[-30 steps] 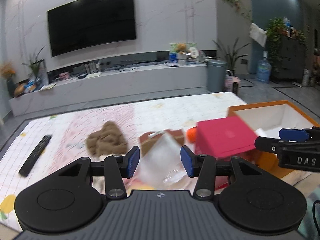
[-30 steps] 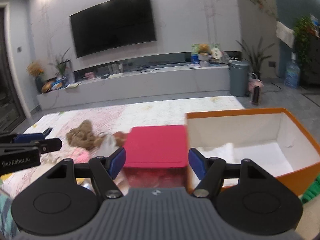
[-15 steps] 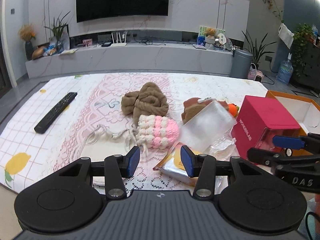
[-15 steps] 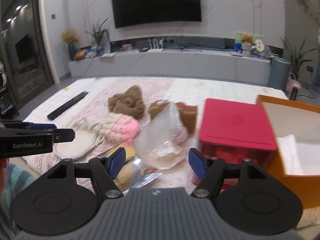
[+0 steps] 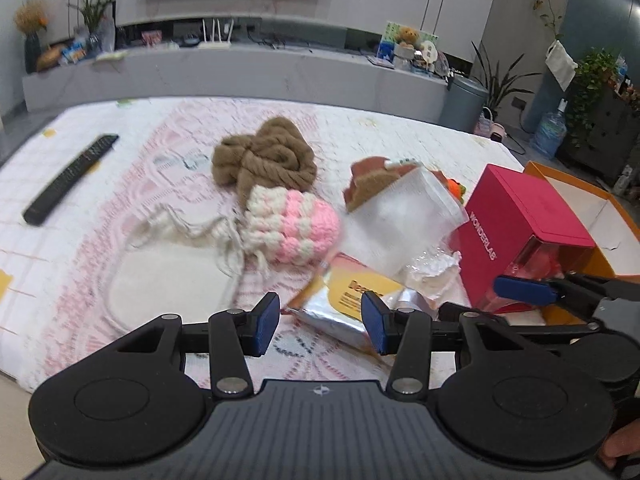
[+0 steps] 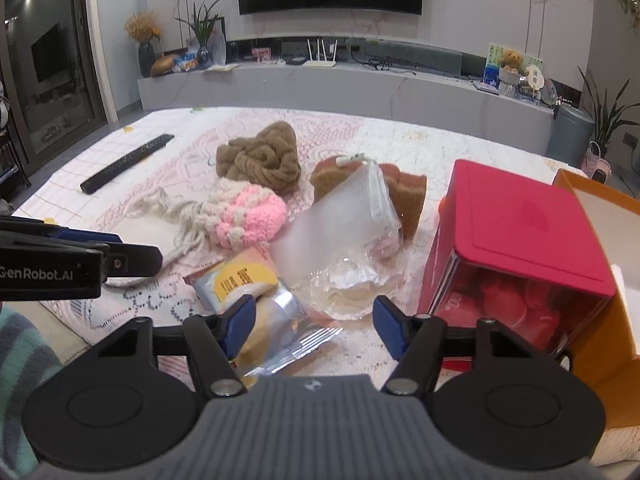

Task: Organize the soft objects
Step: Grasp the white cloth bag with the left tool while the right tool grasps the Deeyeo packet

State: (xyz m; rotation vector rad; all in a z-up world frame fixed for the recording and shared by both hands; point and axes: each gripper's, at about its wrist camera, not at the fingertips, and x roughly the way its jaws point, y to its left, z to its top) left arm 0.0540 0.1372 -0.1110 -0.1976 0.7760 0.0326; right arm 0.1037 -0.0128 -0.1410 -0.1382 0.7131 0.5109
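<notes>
Left claw [image 5: 320, 322] hangs spread and empty; the pink-and-cream crocheted yarn piece [image 5: 288, 224] lies straight ahead, slightly left of its line, on the lace-covered counter [image 5: 80, 216]. Long axis runs left-right, tassels trailing left. Right claw [image 6: 314, 322] is closing with nothing gripped; the silver-and-yellow foil snack packet [image 6: 256, 296] sits between its pads, so right is nearer that.

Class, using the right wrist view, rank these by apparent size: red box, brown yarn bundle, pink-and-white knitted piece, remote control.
1. red box, nearest the camera
2. brown yarn bundle and pink-and-white knitted piece look alike
3. remote control, farther off
</notes>
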